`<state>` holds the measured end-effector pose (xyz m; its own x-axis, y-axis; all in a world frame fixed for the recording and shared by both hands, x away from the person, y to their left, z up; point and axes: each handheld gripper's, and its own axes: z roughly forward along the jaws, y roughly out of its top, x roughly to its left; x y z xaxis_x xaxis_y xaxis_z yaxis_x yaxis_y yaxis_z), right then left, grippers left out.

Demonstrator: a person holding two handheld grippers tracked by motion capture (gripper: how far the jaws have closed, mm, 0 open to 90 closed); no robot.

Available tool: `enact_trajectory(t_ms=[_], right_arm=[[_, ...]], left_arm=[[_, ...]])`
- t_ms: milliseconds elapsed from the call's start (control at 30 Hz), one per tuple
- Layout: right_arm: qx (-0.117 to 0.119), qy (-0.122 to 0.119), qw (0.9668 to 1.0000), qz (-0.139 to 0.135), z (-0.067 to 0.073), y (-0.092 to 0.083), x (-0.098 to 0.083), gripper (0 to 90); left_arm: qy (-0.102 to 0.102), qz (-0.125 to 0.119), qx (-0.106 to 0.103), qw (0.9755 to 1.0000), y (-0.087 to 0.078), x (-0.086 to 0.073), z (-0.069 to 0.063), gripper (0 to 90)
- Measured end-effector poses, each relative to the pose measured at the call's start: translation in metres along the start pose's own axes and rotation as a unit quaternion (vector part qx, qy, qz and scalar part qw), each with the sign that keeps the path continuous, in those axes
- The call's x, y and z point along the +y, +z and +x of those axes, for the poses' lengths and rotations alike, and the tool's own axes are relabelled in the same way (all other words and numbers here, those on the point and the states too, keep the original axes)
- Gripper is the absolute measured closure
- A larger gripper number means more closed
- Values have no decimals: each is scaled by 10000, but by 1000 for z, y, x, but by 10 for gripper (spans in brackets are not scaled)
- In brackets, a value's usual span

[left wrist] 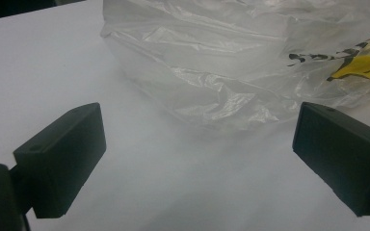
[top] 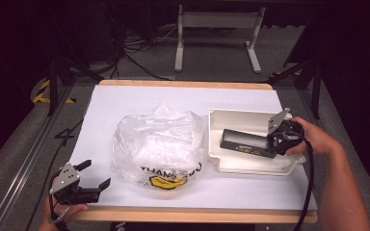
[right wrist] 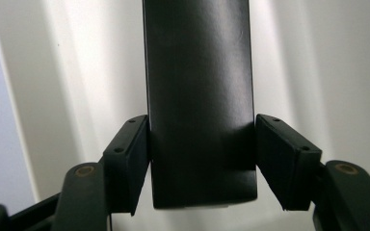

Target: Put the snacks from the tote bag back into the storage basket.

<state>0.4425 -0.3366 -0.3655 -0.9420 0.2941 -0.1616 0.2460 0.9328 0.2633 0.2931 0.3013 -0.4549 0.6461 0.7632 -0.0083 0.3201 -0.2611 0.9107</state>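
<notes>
Tongs in the person's right hand sat at the right end of a long black box, which lay inside a shallow white tray on the right part of the desk. In the right gripper view, the 2 black jaws stood on either side of the box's near end; the left pad lay against the box's side, while a thin gap showed at the right pad, so the right tongs were slightly apart around the box rather than pressing it. The box ran lengthwise along the tray, its far end pointing toward the middle of the desk. Just beside the tray's left wall lay a crumpled clear plastic bag, printed with black letters and a yellow mark at its near edge, resting on the white sheet that covered the desk. The left tongs hovered near the desk's front left corner, well apart from the tray, with both jaws spread wide and nothing between them. In the left gripper view, those jaws framed bare white desk, with the left tongs aimed at the bag lying a little beyond them. Beyond the desk, a dark floor, cables and a white frame's legs were visible.
</notes>
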Motion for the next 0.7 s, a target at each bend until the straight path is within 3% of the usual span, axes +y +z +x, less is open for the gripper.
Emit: enact_trajectory(t_ms=[233, 333, 467, 700], right_arm=[[-220, 83, 9995, -201, 2, -7, -2, 337], [-322, 118, 9981, -503, 5, -15, -4, 333], [-456, 189, 9939, -982, 9, -23, -5, 317], [-639, 286, 9863, -1492, 20, -33, -3, 289]], left_arm=[[40, -9, -12, 10000, 1, 2, 0, 53], [42, -4, -12, 10000, 3, 2, 0, 54], [55, -22, -16, 10000, 4, 4, 0, 54], [59, -40, -45, 10000, 7, 5, 1, 54]])
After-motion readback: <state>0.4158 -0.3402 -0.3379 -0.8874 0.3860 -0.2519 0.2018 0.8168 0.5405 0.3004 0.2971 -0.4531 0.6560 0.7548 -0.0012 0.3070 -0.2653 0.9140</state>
